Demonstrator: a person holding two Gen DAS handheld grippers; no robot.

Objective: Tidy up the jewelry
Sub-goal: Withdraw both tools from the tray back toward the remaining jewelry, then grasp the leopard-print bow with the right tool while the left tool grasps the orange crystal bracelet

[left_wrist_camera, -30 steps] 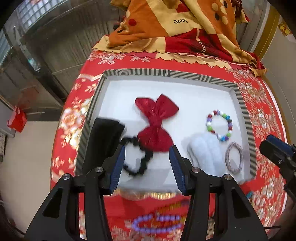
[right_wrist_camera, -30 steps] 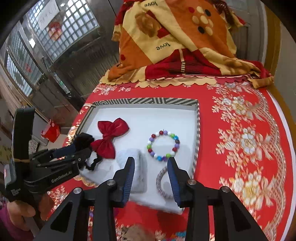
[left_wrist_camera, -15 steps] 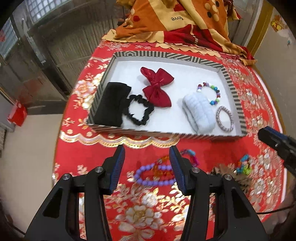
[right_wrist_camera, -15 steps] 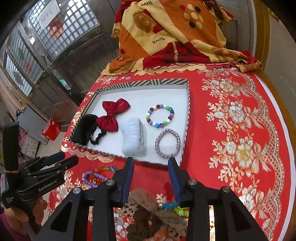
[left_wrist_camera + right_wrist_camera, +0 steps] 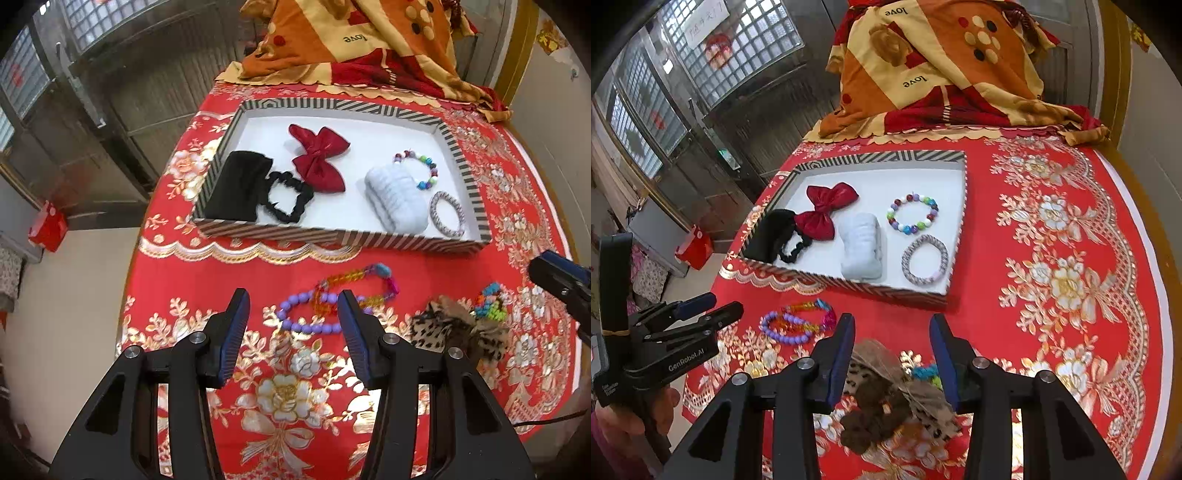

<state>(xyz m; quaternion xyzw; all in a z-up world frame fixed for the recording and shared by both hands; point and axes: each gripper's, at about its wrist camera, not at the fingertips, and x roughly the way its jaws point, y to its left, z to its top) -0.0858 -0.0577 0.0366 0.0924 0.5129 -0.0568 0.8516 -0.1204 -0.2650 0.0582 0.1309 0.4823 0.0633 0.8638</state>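
- Red cloth with gold flowers [image 5: 1067, 280] covers the table; a folded orange and red blanket [image 5: 945, 70] lies at its far end, with glass-block windows [image 5: 738, 40] behind.
- Near the far side sits a striped-rimmed tray [image 5: 458, 155] with a white floor.
- Inside the tray, from left to right: a black band [image 5: 236, 188], a black scrunchie [image 5: 291, 199] touching it, a red bow [image 5: 319, 158], a pale blue scrunchie [image 5: 399, 199], a multicoloured bead bracelet [image 5: 912, 214] and a grey woven bracelet [image 5: 925, 260].
- On the cloth in front of the tray lie a purple bead bracelet [image 5: 306, 314] and an orange and pink bead bracelet [image 5: 354, 282], overlapping each other.
- To their right lie a leopard-print scrunchie [image 5: 454, 328] and a small blue and green bead piece [image 5: 489, 302] beside it.
- The left tongs [image 5: 291, 314] hang above the purple bracelet, jaws wide apart and holding nothing.
- The right tongs [image 5: 892, 336] hang over the leopard-print scrunchie; their jaws have just been opening, and they stand apart, gripping nothing.
- A hand [image 5: 631, 413] holds the left tool at the edge of the right view.
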